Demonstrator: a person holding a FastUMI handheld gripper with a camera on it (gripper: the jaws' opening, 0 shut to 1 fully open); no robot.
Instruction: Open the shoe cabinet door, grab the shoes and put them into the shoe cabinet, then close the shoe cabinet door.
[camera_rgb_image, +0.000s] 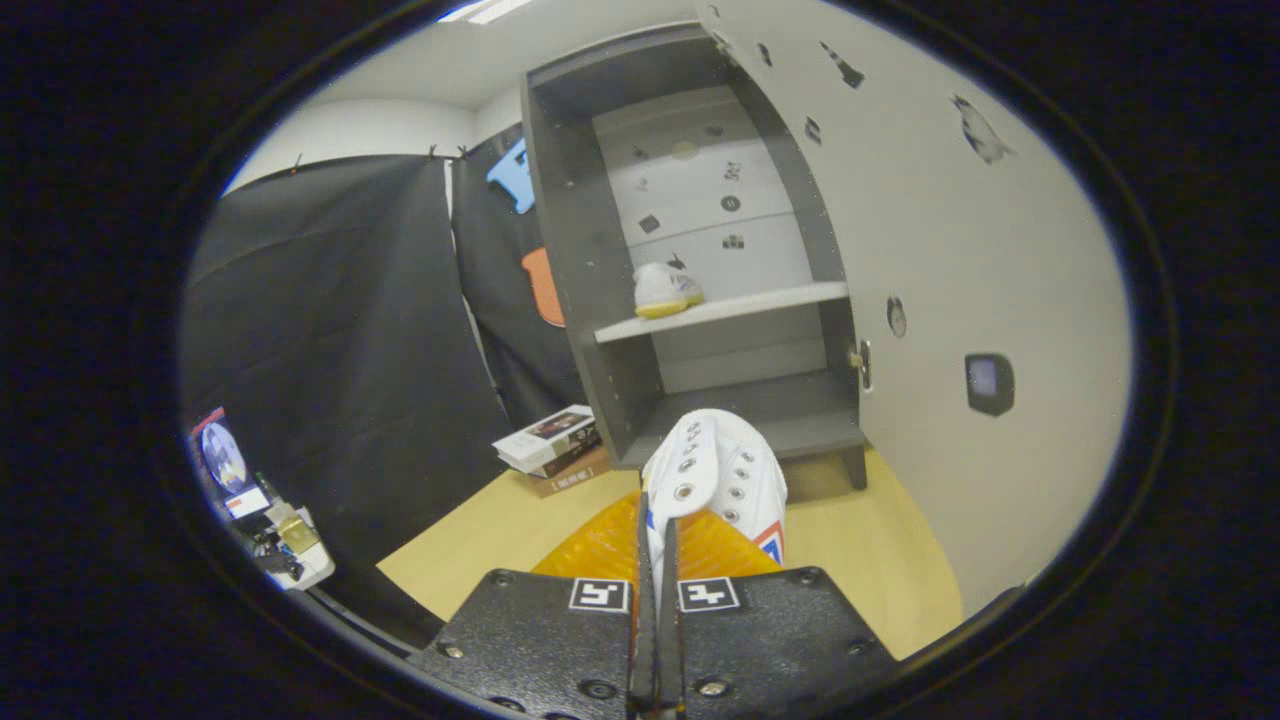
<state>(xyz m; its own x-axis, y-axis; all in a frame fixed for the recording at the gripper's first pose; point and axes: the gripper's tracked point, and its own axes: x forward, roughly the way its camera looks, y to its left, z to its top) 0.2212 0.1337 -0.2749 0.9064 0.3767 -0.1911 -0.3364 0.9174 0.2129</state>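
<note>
While the gripper (655, 560) at the lower centre holds its fingers pinched together on the edge of a white shoe (715, 480), the shoe cabinet (690, 250) stands beyond it at upper centre. Its door (960, 300) hangs open on the right, and a second shoe (665, 290) sits on the middle shelf (740, 305). Pale wooden floor (480, 545) spreads below, books (555, 445) stacked left of the cabinet beside black cloth (330, 340).

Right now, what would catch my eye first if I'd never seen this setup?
Probably the white shoe pinched between the gripper fingers, its sole orange. Just beyond it stands the grey shoe cabinet with its door swung wide open, and a second white shoe already sits on the middle shelf.
</note>
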